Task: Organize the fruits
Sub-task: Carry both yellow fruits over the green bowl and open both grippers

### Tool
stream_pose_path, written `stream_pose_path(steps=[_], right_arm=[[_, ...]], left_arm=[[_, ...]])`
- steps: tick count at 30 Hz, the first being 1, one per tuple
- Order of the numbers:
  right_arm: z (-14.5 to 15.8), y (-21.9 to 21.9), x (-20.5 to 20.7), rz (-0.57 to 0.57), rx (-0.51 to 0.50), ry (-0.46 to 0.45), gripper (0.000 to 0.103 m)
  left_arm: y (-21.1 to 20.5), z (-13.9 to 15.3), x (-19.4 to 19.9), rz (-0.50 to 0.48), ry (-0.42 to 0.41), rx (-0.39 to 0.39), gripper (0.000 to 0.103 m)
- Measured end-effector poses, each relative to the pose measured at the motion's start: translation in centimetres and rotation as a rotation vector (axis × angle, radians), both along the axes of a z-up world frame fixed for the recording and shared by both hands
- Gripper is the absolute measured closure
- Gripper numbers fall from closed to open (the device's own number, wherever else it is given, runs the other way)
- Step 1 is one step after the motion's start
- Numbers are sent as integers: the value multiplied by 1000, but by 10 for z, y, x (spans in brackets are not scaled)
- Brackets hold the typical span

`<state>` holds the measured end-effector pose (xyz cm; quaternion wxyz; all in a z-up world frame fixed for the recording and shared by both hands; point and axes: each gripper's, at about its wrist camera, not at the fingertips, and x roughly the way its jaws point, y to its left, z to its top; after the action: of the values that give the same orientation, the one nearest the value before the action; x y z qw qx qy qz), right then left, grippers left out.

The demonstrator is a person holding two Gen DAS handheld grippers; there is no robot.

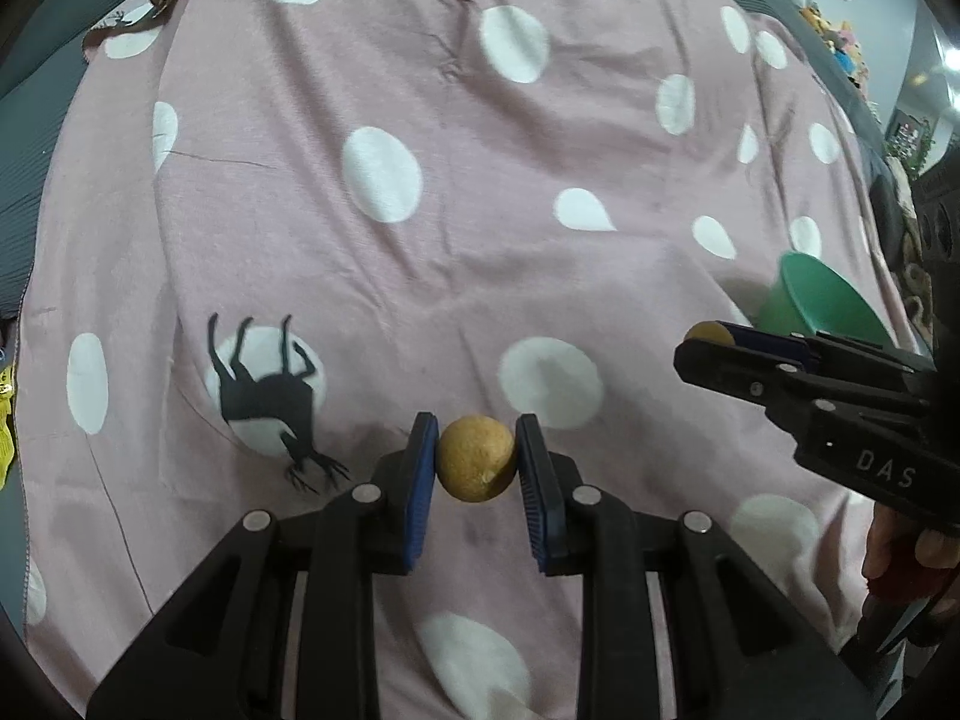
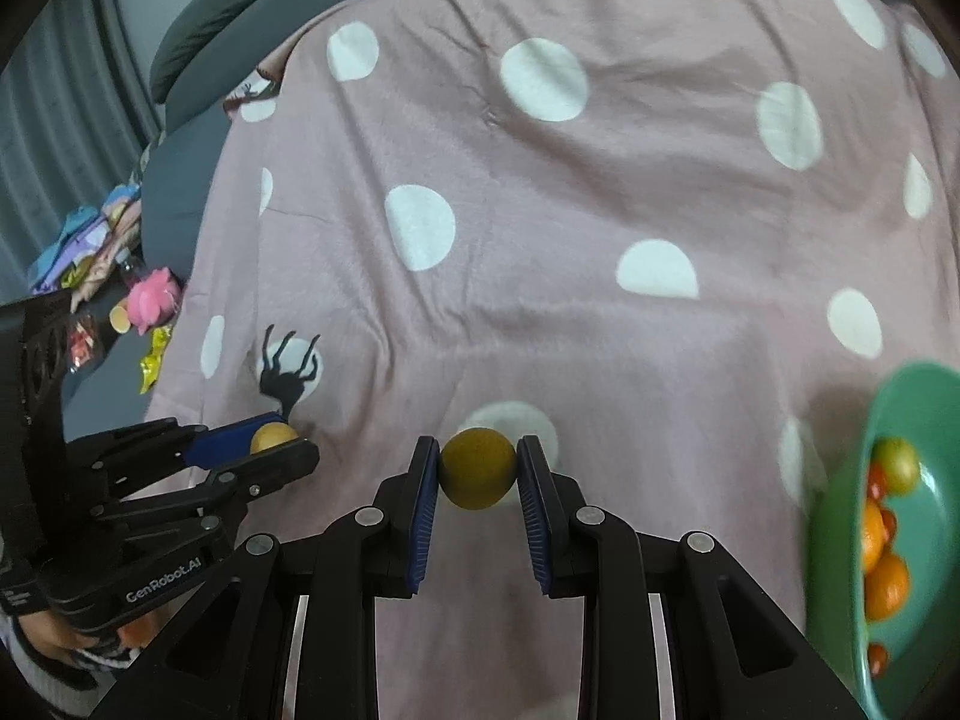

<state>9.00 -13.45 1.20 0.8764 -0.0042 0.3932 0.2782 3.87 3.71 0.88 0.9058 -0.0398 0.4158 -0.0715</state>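
Note:
My left gripper (image 1: 475, 450) is shut on a small round tan-yellow fruit (image 1: 475, 467), held above the pink spotted blanket (image 1: 420, 276). My right gripper (image 2: 478, 457) is shut on a second, darker yellow fruit (image 2: 478, 476). In the left wrist view the right gripper (image 1: 711, 343) reaches in from the right with its fruit (image 1: 708, 333) just showing. In the right wrist view the left gripper (image 2: 282, 441) enters from the left with its fruit (image 2: 273, 437). A green bowl (image 2: 936, 396) at the right edge holds several orange, red and green fruits (image 2: 882, 582); the same bowl (image 1: 822, 300) sits behind the right gripper.
Grey bedding (image 2: 240, 6) borders the blanket at the far left. Beyond the blanket's left edge lie a pink plush toy (image 2: 155, 298), yellow wrappers (image 2: 153, 357) and other small items. A person's hand (image 1: 912, 558) grips the right tool.

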Motion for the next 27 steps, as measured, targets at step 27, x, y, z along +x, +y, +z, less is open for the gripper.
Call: stream_pose_path(steps=[27], right_arm=[[20, -203, -38, -457, 25, -83, 75]], left_arm=[[-251, 17, 73, -469, 17, 9, 77]])
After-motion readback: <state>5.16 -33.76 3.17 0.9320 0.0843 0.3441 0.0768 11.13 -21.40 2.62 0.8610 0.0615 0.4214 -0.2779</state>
